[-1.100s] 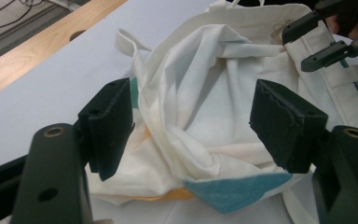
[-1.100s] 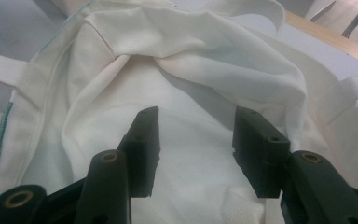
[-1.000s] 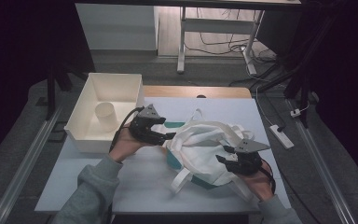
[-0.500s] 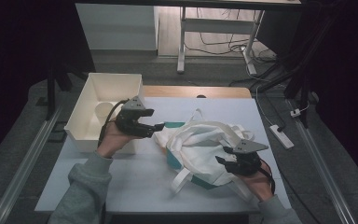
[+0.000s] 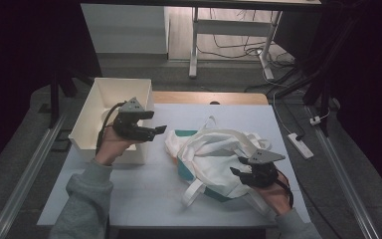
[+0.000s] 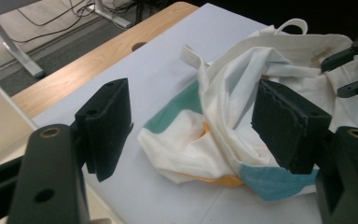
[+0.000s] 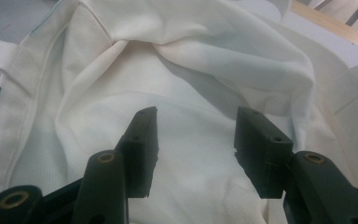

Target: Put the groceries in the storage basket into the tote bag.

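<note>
A crumpled white tote bag [image 5: 214,149] with teal and orange patches lies in the middle of the pale table [image 5: 144,194]. My left gripper [image 5: 158,131] hovers left of the bag, by the bin's corner, jaws open and empty. The left gripper view shows its open jaws [image 6: 191,126] framing the bag [image 6: 214,116] a short way beyond them. My right gripper [image 5: 236,172] sits at the bag's near right side. In the right gripper view its jaws [image 7: 196,140] stand open just over the white fabric [image 7: 177,60], with no fold pinched between them.
A white open bin [image 5: 92,112] stands at the table's left, just behind my left hand. A wooden strip [image 5: 209,97] runs along the table's far edge. A power strip [image 5: 298,144] lies on the floor to the right.
My left gripper has drawn back from the bag, moving left and slightly up toward the bin. The right gripper and the bag have stayed put.
</note>
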`<state>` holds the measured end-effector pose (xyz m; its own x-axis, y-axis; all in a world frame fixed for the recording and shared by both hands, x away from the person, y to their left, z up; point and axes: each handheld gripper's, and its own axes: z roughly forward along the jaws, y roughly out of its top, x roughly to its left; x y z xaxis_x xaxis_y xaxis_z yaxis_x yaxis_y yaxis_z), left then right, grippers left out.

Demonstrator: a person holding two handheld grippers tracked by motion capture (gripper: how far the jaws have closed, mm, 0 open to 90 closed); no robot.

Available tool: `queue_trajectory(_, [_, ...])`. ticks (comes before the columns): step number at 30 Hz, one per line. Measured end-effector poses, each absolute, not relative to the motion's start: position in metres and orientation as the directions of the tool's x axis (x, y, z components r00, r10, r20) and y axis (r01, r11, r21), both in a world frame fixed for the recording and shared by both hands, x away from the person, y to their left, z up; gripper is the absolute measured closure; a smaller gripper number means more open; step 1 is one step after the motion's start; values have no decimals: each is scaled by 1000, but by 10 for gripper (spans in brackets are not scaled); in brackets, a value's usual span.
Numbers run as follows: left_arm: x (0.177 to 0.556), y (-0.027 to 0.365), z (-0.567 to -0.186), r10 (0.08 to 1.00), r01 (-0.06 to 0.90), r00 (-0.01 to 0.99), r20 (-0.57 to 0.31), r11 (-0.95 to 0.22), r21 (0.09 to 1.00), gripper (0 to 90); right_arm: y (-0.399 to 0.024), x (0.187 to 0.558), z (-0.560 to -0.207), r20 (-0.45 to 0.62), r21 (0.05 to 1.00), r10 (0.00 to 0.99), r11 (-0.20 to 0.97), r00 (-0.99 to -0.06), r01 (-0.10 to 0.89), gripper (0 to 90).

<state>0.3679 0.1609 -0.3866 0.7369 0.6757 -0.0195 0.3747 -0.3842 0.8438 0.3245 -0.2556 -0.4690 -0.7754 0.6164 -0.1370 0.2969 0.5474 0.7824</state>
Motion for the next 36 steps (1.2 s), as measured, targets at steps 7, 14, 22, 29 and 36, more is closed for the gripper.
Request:
queue_trajectory(7, [371,170,-387,697,389,717,-15,-383,838,284,-254,324,-470,-144,778,614,555,-776,294,498])
queue_trajectory(14, [375,181,-388,733,407,680,3,-380,830,282,-254,324,-471,-151,776,612,560,-777,291,492])
queue_trajectory(22, [380,203,-390,782,437,623,7,-355,826,277,-253,324,-471,-156,771,610,567,-777,290,489])
queue_trajectory(29, [386,227,-395,826,475,563,-23,-301,827,269,-252,325,-472,-164,764,606,577,-778,288,486])
queue_trajectory(36, [395,241,-406,869,529,495,-13,-289,798,239,-250,324,-474,-169,760,603,583,-779,287,483])
